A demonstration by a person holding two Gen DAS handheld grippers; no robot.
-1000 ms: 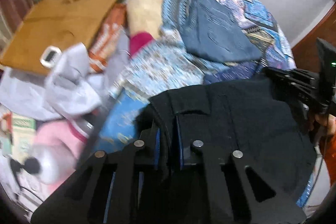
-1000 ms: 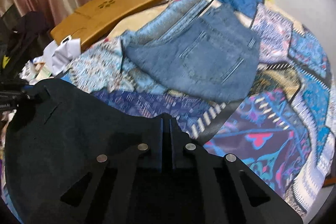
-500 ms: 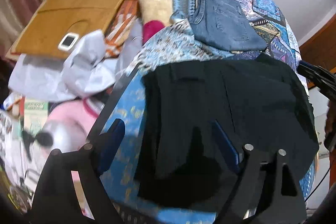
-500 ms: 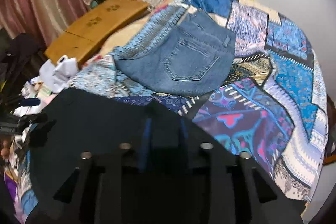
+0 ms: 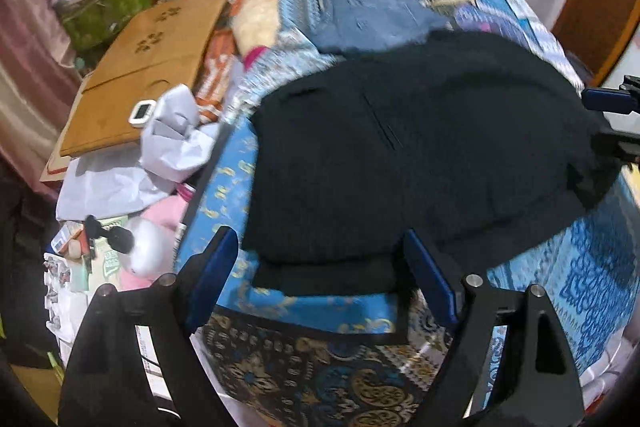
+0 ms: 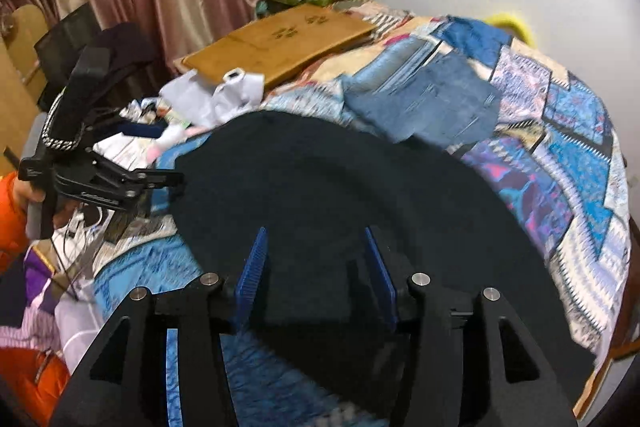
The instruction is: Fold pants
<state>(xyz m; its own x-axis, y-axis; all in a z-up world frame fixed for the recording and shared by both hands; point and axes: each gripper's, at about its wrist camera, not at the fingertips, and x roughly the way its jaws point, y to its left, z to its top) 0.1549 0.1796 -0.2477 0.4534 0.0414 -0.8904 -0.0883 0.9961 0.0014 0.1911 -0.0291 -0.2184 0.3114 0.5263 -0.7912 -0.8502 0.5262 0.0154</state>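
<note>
Black pants (image 5: 420, 155) lie folded on the patterned bedspread (image 5: 592, 267), near edge. My left gripper (image 5: 320, 267) and right gripper (image 6: 316, 267) both gape, holding nothing. Fold looks placed; next I'd smooth or halve it.

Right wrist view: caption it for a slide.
Right gripper open above folded black pants on a patchwork bedspread, jeans beyond.

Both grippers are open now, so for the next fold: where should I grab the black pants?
Pinch the near edge of the black pants, coming from the bed's front. It lies flat and doubled just ahead of the open left gripper and right gripper.
</note>
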